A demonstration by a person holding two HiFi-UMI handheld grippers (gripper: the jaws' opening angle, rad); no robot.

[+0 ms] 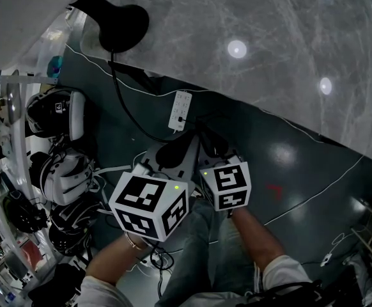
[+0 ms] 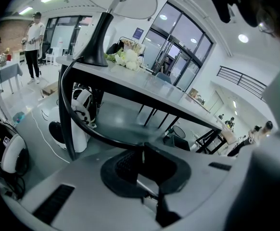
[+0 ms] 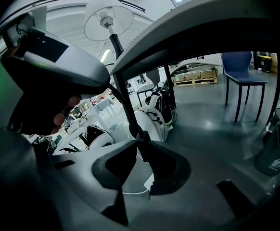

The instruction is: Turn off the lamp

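Black cord (image 2: 85, 129) hanging from the lamp (image 1: 119, 24) at the desk's (image 1: 269, 62) near left corner is pinched in the narrow jaws of left gripper (image 2: 142, 148) and right gripper (image 3: 140, 137); probably steady one side and press any inline switch squarely.

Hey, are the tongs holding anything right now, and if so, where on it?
Both are shut on the lamp's black cord, on its hanging stretch: the left tongs and the right tongs pinch it side by side.
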